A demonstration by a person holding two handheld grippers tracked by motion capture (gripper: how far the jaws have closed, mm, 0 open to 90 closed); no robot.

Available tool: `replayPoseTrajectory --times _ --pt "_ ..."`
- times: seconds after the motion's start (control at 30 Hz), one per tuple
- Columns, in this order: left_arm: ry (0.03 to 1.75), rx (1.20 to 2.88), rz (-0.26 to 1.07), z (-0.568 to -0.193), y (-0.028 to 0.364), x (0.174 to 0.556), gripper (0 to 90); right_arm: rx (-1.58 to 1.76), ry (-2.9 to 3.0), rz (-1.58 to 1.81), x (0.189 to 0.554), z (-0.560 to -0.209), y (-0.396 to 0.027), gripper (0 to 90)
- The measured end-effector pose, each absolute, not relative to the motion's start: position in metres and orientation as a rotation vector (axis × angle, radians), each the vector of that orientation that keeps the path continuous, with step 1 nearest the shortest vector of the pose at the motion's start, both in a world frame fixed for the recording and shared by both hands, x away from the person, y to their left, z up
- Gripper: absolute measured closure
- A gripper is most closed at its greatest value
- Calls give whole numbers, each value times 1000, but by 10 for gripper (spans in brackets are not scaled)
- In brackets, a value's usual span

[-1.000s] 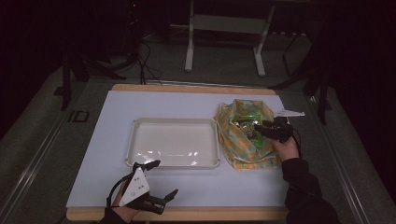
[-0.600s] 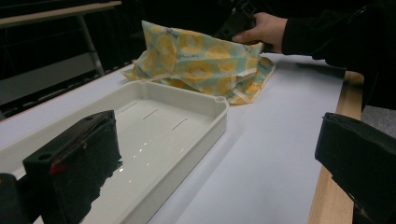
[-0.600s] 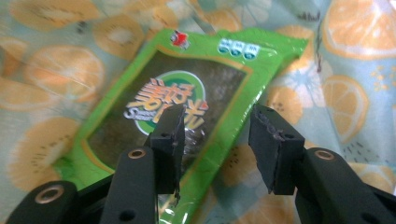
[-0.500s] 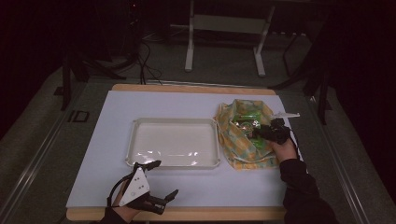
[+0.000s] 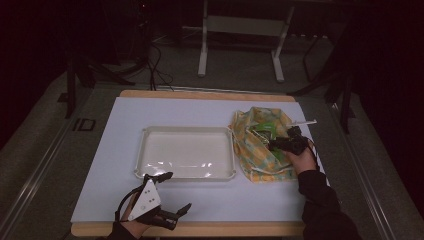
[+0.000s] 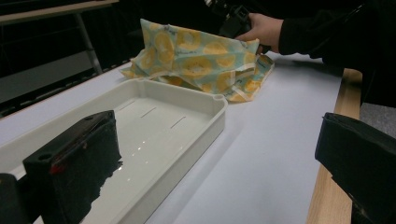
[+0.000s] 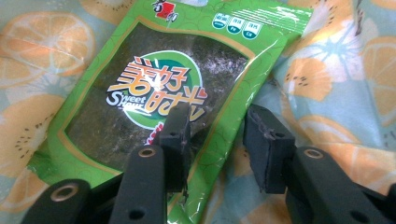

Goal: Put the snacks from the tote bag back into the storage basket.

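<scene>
We read "Sweet Flour" on the green packet [image 7: 159,93] at frame centre, our right gripper's [image 7: 217,135] half-open fingers [image 7: 175,135] closing astride its corner.

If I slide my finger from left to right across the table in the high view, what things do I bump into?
Left tool at the near edge → white tray → fruit-print cloth bag → green snack packet lying in the bag → right tool.

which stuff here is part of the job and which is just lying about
In the job:
- green snack packet
- orange-print cloth bag
- right hand-held gripper, jaws just closing around the packet's edge

Lying about:
- white tray
- left hand-held gripper, open
</scene>
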State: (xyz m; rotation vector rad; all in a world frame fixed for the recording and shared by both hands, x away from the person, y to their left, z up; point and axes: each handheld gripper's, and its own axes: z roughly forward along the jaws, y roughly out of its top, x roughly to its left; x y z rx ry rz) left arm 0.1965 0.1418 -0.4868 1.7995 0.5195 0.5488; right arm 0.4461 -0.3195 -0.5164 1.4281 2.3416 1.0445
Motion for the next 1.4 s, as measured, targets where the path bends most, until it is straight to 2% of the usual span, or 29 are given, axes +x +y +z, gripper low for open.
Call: replayPoseTrajectory --times 0.2,0.23,0.37,0.53,1.4 --pt "518 1801 548 -487 142 197 4 1444 2376 1066 448 -519 -320 696" --pt "517 1803 548 -487 142 197 4 1432 2386 1045 446 -518 -317 749" --pt "517 1804 547 -487 141 197 4 1404 2408 989 446 -516 -311 822" --pt "515 1802 549 -487 142 196 4 1379 2400 942 444 -512 -305 879" --pt "516 1803 559 -486 141 197 4 1457 2129 1107 415 -475 -323 895"
